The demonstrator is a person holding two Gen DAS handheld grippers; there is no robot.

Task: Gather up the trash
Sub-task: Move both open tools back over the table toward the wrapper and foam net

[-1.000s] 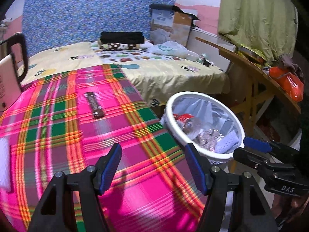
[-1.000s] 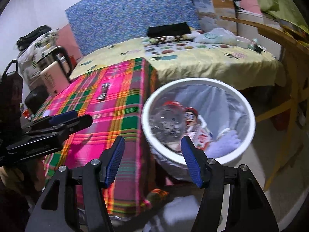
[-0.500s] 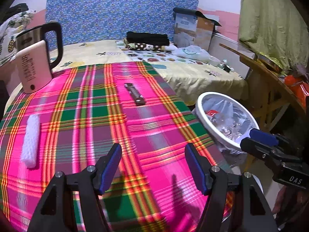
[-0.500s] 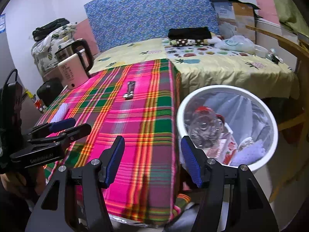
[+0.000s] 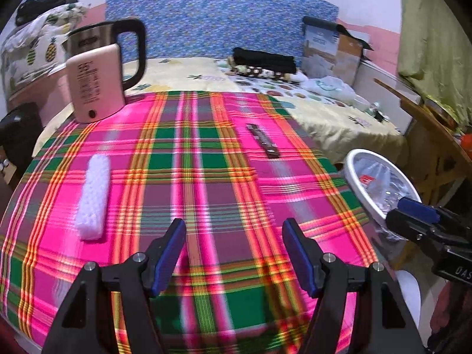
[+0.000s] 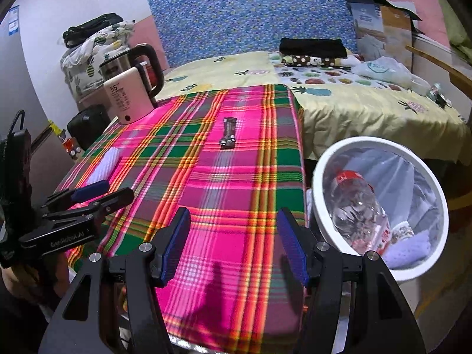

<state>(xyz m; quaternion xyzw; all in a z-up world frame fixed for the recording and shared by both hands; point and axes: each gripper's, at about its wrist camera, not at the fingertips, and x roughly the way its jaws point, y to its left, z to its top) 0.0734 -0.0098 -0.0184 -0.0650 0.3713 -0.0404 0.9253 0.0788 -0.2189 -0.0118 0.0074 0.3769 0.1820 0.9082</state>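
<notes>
We hold two grippers over a table point(image 5: 206, 183) draped in pink plaid. Our left gripper point(image 5: 233, 253) hovers at the near edge with its jaws spread wide and nothing between them. Our right gripper point(image 6: 233, 247) is just as wide and just as bare; in the left view it shows at 4 o'clock, beside the bin point(image 5: 354, 174).

We count two pieces of trash on the cloth. One white foam sleeve point(image 5: 93, 197) lies lengthwise at 9 o'clock in the left view, well apart from the left gripper. One dark wrapper point(image 5: 264, 141) lies at 1 o'clock, near the far right side of the table; in the right view the wrapper point(image 6: 228, 137) sits at 12 o'clock, straight past the jaws.

One kettle point(image 5: 97, 73) stands at the far left corner, at 11 o'clock.

One white bin point(image 6: 321, 177), lined with a clear bag, stands just beside the table's right edge, at 3 o'clock in the right view. Inside it we see one crushed plastic bottle point(image 6: 358, 209) with a red cap, plus other bits too jumbled to count.
</notes>
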